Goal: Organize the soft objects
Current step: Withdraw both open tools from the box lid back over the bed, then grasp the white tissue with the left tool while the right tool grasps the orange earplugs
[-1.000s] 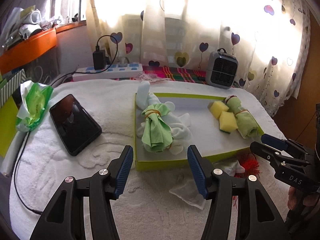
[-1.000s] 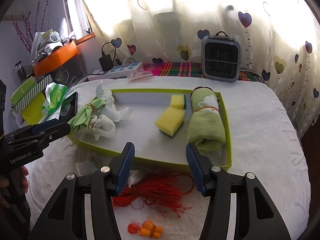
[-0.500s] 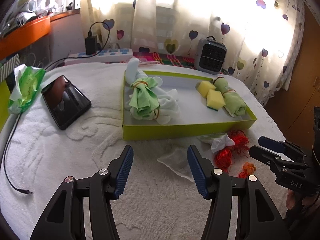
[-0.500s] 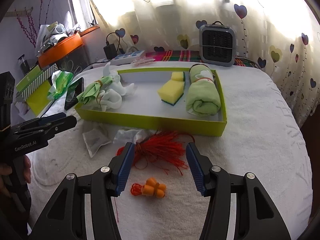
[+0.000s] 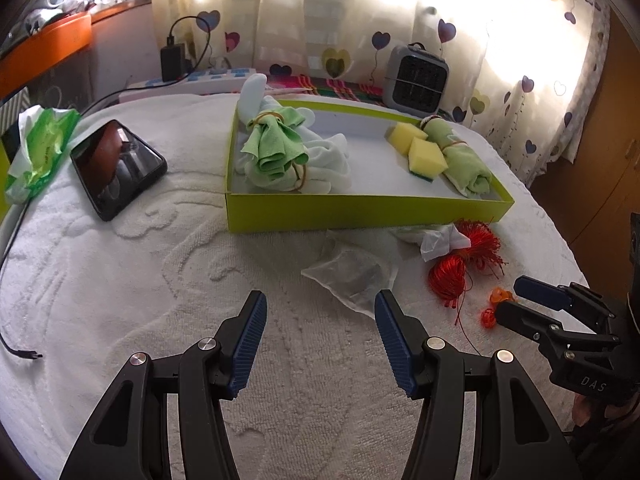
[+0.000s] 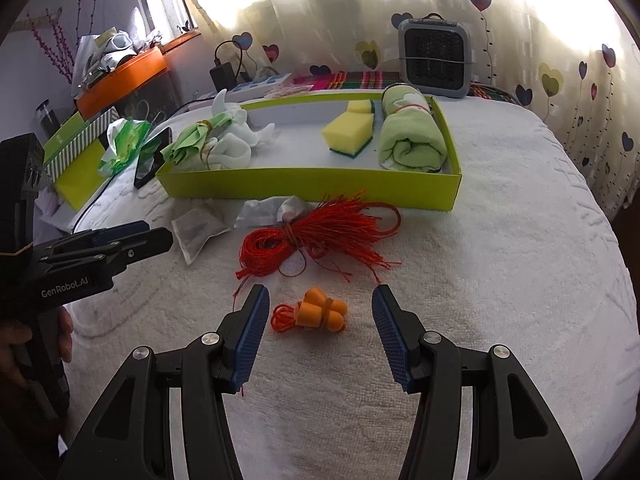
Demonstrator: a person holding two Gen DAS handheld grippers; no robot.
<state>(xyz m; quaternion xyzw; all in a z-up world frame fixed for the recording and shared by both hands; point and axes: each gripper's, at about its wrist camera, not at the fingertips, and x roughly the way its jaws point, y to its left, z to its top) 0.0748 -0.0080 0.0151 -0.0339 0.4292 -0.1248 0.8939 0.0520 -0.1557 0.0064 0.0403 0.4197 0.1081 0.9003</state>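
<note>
A lime green tray (image 5: 360, 210) (image 6: 304, 182) on the white towel holds a bundled green and white cloth (image 5: 280, 152) (image 6: 204, 144), yellow sponges (image 5: 426, 154) (image 6: 350, 132) and a rolled green towel (image 5: 466, 160) (image 6: 412, 140). In front of the tray lie a clear plastic bag (image 5: 352, 272) (image 6: 198, 230), a red string bundle (image 5: 460, 264) (image 6: 316, 236) and orange earplugs (image 6: 322, 312) (image 5: 498, 298). My left gripper (image 5: 320, 312) is open above the towel, just short of the bag. My right gripper (image 6: 316, 312) is open, its jaws on either side of the earplugs without touching them.
A black phone (image 5: 116, 168) and a green wipes pack (image 5: 40, 148) lie at the left. A grey fan heater (image 6: 434, 56) and a power strip (image 5: 192, 82) stand at the back by the curtain. An orange shelf (image 6: 120, 76) is far left.
Both grippers have pulled back from the tray and lowered toward the towel. The bag, red string and earplugs have come into view in front of them. The openings are unchanged.
</note>
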